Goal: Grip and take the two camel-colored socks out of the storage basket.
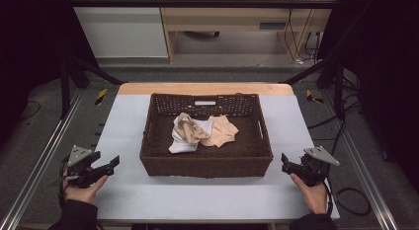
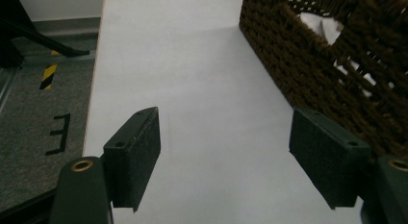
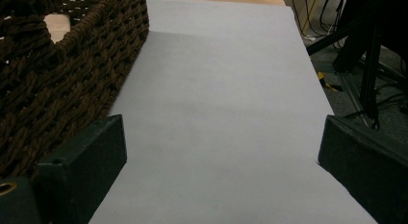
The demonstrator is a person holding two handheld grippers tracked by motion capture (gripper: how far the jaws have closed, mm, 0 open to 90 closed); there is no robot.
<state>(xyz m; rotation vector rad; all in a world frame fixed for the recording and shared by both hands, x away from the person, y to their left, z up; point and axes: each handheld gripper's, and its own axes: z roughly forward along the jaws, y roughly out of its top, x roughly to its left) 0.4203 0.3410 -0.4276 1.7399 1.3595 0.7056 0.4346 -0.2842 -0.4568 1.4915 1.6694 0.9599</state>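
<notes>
The basket (image 1: 206, 163) sits in the middle of the table (image 1: 123, 190), its far rim close to the table's wooden back edge. Inside it, toward the far half, lie a white cloth (image 1: 182, 141) and a peach cloth (image 1: 221, 132), touching each other; a tan piece (image 1: 190, 131) rests over the white one. How many separate cloths make up the heap is hard to tell.

Left of the basket, near its front corner, the left gripper (image 1: 114, 163) is held in a hand (image 1: 84, 190) low over the table, jaws spread wide with nothing between them. In the left gripper view the bare table shows between the pads (image 2: 139, 152), and the basket's side wall (image 2: 298, 65) stands just beside the right-hand jaw, with white cloth showing through a handle hole.

Right of the basket, near its other front corner, the right gripper (image 1: 285, 163) is held in the other hand (image 1: 312, 193), jaws likewise spread and empty. In the right gripper view the basket wall (image 3: 57, 80) is close beside one jaw.

Open table runs along both sides of the basket and across its front. Both forearms are cut off by the bottom of the high view.
</notes>
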